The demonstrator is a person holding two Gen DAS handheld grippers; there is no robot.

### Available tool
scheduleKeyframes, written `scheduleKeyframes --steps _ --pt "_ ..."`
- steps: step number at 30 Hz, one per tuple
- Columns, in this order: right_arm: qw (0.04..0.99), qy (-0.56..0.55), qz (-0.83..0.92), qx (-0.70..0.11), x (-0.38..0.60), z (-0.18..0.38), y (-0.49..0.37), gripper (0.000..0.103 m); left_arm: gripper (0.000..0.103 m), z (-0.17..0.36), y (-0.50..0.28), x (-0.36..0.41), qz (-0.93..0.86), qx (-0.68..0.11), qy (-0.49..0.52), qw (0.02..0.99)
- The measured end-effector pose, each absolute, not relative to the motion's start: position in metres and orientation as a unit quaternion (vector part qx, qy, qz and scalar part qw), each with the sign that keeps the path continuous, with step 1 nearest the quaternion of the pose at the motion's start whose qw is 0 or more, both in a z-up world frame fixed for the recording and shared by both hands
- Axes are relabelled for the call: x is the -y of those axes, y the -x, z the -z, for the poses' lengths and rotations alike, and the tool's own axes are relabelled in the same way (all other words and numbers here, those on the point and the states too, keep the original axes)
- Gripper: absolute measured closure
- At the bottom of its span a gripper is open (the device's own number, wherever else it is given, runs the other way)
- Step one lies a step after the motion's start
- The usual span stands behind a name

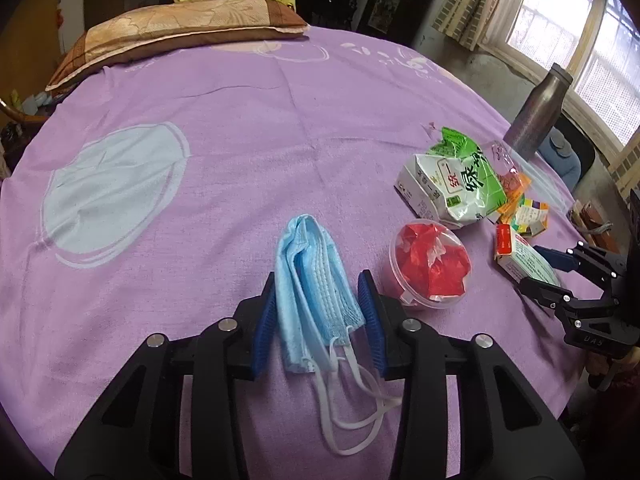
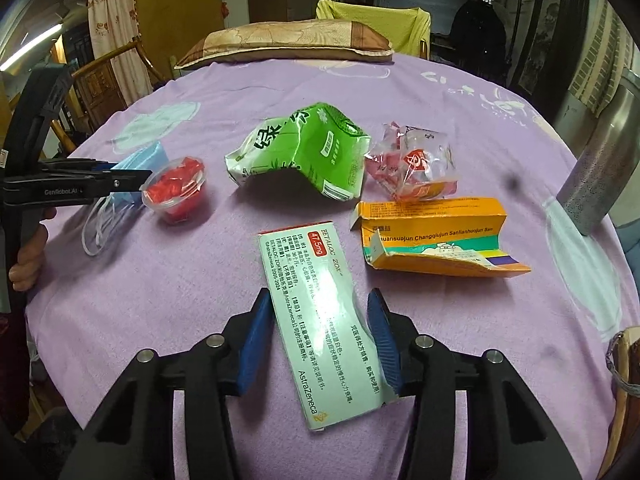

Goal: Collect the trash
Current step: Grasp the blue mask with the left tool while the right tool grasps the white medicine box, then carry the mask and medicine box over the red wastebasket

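I am holding my left claw (image 1: 318, 308) spread around the blue face mask (image 1: 316, 280) at the lower centre of the frame, pads either side but not yet pinching. My right claw (image 2: 320, 328) is likewise spread astride the white medicine box (image 2: 320, 320), low centre. I am judging it best to squeeze the mask's folded body, not its loose straps, and to close squarely across the box's narrow width.
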State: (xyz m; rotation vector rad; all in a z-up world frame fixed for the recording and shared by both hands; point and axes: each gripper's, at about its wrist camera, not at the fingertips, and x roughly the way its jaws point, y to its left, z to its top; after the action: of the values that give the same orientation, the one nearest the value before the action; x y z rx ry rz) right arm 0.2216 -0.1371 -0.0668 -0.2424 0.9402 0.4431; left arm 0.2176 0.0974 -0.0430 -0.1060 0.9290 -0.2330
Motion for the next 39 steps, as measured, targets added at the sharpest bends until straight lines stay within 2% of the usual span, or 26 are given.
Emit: scheduleKeyframes --steps 7,19,29,39 --pt "0.872 0.097 -0.207 -0.432 0.144 0.062 -0.218 0.060 0.073 0.037 -0.208 -0.106 0.109 -0.435 0.071 0.891" --pt "0.904 0.030 -0.193 -0.381 0.185 0.032 -0.185 0.060 0.073 -0.004 -0.166 -0.090 0.118 -0.391 0.061 0.911" --pt "0.936 -0.001 -0.145 -0.321 0.248 -0.009 -0.119 0.060 0.073 -0.041 -0.138 -0.020 0.181 -0.350 0.032 0.918" --pt "0.955 -0.033 -0.058 -0.289 0.335 -0.019 -0.033 0.060 0.073 -0.047 -0.111 0.093 0.284 -0.340 -0.008 0.897"
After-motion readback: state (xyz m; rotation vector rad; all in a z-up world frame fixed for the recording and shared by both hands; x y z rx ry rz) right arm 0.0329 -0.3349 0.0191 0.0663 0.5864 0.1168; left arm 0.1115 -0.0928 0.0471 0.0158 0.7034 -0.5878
